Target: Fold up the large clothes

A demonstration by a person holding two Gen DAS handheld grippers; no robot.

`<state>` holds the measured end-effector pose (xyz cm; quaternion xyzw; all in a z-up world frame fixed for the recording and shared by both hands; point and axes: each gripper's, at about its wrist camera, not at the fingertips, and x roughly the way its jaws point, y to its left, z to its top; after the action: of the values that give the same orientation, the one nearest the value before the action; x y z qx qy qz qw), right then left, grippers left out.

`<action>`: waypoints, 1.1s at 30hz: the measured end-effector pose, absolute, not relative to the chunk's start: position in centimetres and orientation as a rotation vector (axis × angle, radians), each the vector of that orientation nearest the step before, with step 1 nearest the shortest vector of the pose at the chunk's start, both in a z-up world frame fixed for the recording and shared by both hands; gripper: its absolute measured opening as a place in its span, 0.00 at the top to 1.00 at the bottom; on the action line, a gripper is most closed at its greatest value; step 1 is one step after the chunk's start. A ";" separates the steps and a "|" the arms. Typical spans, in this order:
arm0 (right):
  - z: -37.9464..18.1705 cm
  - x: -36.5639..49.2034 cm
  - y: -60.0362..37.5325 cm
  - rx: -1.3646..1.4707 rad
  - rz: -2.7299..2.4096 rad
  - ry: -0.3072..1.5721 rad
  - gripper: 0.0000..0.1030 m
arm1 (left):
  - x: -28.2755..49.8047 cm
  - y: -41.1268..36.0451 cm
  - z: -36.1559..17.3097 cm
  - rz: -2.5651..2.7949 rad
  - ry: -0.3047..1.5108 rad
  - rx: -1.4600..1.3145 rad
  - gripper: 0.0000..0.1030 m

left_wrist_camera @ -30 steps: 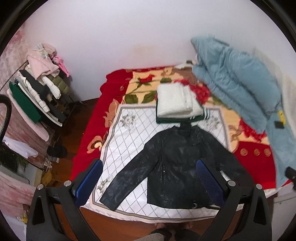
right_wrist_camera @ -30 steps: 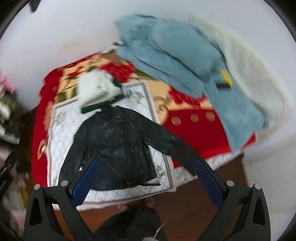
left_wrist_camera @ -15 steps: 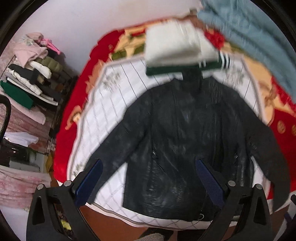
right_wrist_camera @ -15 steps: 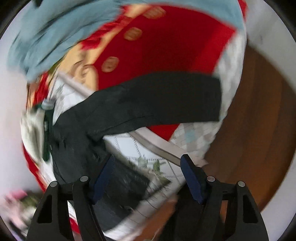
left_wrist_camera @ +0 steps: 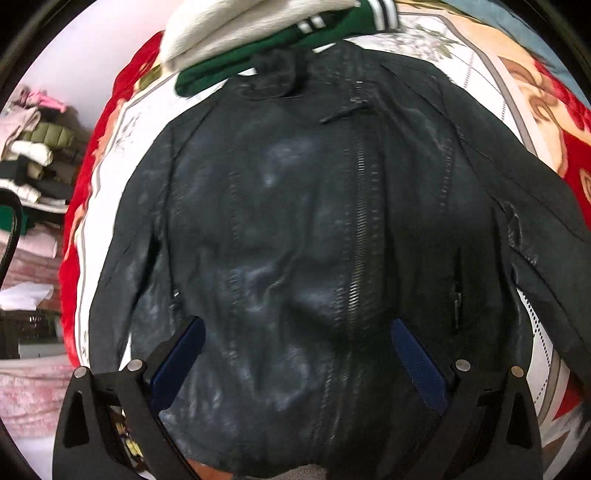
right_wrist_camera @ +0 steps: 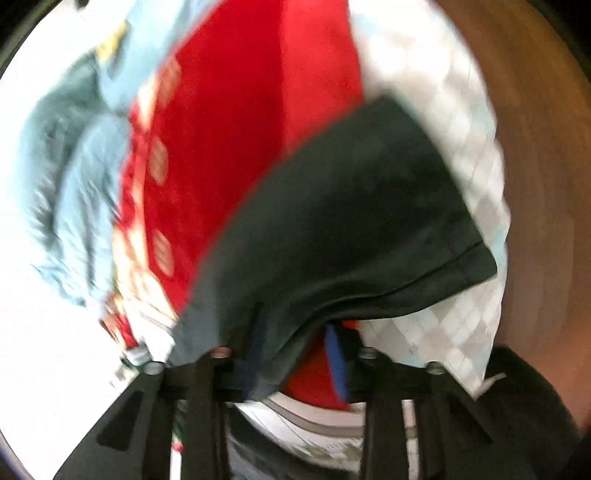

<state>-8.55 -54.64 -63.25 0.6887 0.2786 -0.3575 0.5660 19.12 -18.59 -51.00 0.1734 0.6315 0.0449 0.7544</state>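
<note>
- Left wrist view: your left gripper (left_wrist_camera: pixel 295 347) hovers spread wide above the black jacket (left_wrist_camera: pixel 303 229), lying unfolded on the quilt (left_wrist_camera: pixel 110 155).
- Your right gripper (right_wrist_camera: pixel 295 350) apparently pinches the jacket sleeve (right_wrist_camera: pixel 351 221); every fold remains.

Jacket (left_wrist_camera: pixel 295 221): black leather-look, creased, dull sheen, metal zip. Red blanket (right_wrist_camera: pixel 229 129): plush cloth. Finger pads (left_wrist_camera: pixel 417 365): blue, textured. Floor (right_wrist_camera: pixel 535 184): brown wood.

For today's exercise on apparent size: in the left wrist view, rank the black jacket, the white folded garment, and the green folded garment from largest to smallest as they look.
1. black jacket, which fills most of the view, partly because it is nearest the camera.
2. white folded garment, cut off by the top edge.
3. green folded garment, mostly hidden under the white one, so its true size is unsure.
</note>
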 end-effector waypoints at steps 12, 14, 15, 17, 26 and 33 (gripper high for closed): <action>-64.5 -6.0 -55.5 1.500 -0.846 0.617 0.96 | 20.9 -18.9 -52.7 0.107 1.375 0.382 0.00; -62.0 -6.7 -54.7 1.456 -0.850 0.601 0.96 | 21.0 -18.4 -52.3 0.111 1.373 0.365 0.00; -60.7 -6.5 -54.4 1.425 -0.847 0.598 0.96 | 21.1 -18.0 -52.0 0.114 1.371 0.354 0.00; -57.8 -6.0 -53.8 1.358 -0.831 0.598 0.97 | 21.5 -17.0 -51.3 0.123 1.362 0.327 0.00; -46.3 6.4 -48.3 0.998 -0.620 0.623 0.97 | 22.9 -9.7 -49.3 0.221 1.347 0.214 0.00; -44.1 21.3 -35.3 0.727 -0.278 0.771 0.97 | 23.9 0.0 -48.6 0.369 1.307 0.132 0.00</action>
<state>21.33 -35.28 -44.15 0.3457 0.3664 -0.1321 0.8537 23.94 -0.02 -48.64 0.0611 0.6040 0.1705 0.7761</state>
